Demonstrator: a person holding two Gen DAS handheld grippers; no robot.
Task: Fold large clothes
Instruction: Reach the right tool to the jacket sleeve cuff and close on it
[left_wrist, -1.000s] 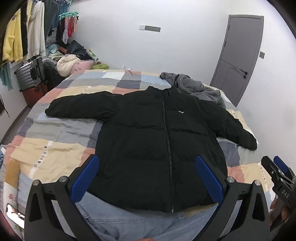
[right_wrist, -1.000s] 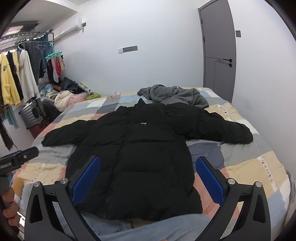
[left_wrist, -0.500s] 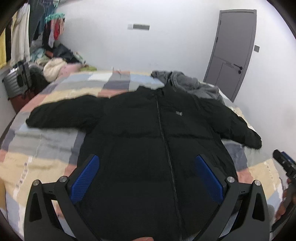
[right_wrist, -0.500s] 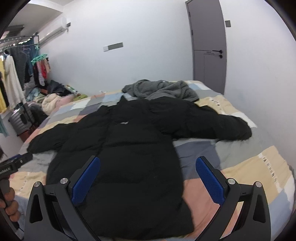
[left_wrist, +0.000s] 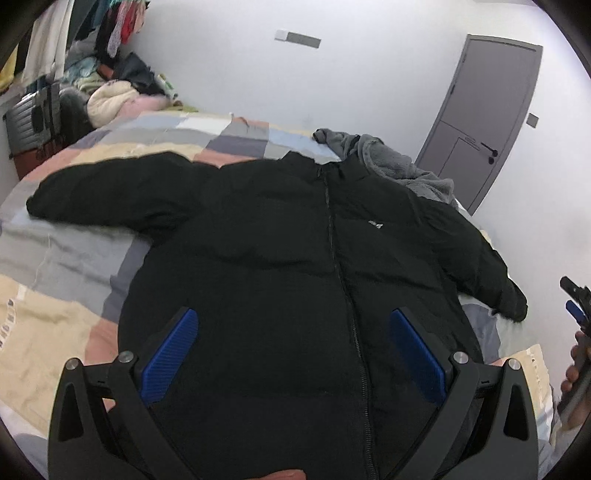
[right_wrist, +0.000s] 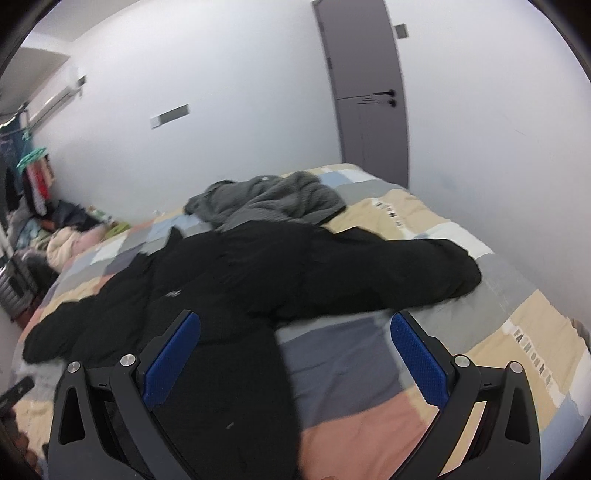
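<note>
A black puffer jacket (left_wrist: 295, 258) lies front-up and zipped on a patchwork bedspread (left_wrist: 55, 266), filling the middle of the left wrist view, both sleeves spread out to the sides. Only that view takes in the whole garment, its white chest logo (left_wrist: 376, 223) and the far sleeve's cuff at centre left. The blurred right wrist view instead shows the near sleeve (right_wrist: 388, 273) stretched across the centre towards the right, with open bedspread beneath it at lower right. A grey fleece garment (right_wrist: 269, 199) is heaped just behind the collar, near a grey door (right_wrist: 365, 85) at upper centre. The left gripper (left_wrist: 295, 354) hangs over the jacket's lower front, blue pads wide apart, gripping nothing. The right gripper (right_wrist: 295, 358) is equally wide and empty, straddling the jacket's side edge.
</note>
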